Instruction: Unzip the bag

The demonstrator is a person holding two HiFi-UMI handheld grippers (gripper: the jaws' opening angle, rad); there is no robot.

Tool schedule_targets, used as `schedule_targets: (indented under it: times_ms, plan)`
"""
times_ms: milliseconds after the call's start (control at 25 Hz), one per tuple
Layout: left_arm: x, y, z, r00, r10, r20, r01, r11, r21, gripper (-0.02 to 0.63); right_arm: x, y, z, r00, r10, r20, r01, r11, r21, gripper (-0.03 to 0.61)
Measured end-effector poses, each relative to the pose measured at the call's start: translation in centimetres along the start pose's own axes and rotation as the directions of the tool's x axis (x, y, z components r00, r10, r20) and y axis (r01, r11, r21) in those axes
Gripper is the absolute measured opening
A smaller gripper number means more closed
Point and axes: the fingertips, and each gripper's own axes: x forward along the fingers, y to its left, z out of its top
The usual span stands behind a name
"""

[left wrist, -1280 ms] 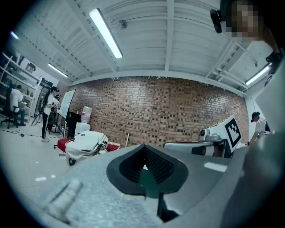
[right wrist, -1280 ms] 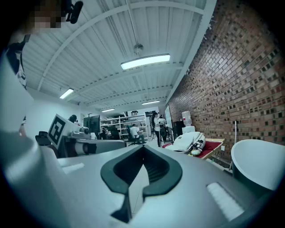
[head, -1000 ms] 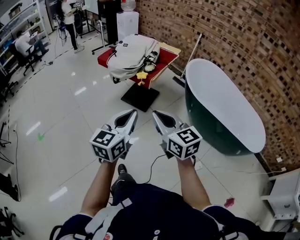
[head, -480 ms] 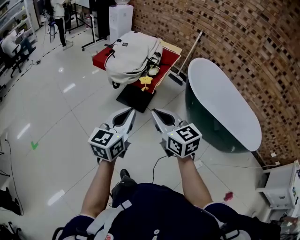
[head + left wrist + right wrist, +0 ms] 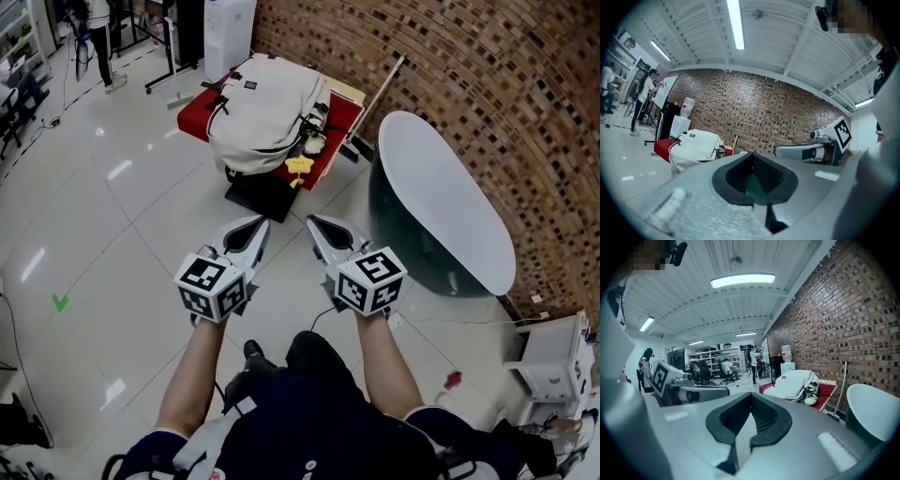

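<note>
My left gripper (image 5: 255, 230) and right gripper (image 5: 321, 230) are both pinched closed, nothing in them. Bag (image 5: 267, 112) sits on the red table (image 5: 195, 119), well ahead. If I reach in without opening up, I'll probably just shove it.

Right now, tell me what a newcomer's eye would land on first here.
The pale backpack lying on a red-topped stand, at the top of the head view, draws the eye first. To its right stands a dark green bathtub with a white inside, against the brick wall. In the foreground, the left gripper and right gripper are held side by side, both shut and empty, short of the backpack.
</note>
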Motion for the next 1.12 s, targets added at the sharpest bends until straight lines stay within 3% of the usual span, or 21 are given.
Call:
schedule_targets:
  times_ms: [400, 840, 1120]
  plan:
    - [5.2, 4.7, -0.6, 0.998, 0.039, -0.039, -0.04, 0.999, -0.014, 0.0, 5.5, -4.8, 0.7, 0.999, 0.034, 0.018, -0.035, 0.999, 0.031, 0.005]
    - [14.3, 8.7, 0.0, 0.991, 0.092, -0.101, -0.092, 0.996, 0.003, 0.0, 11.4, -13.9, 1.5, 0.994, 0.105, 0.029, -0.107, 0.99, 0.088, 0.005]
    - [18.2, 12.4, -0.2, 0.983, 0.081, -0.162, -0.079, 0.997, 0.021, 0.001, 14.8, -17.9, 1.0, 0.997, 0.078, 0.007, -0.078, 0.989, 0.128, 0.005]
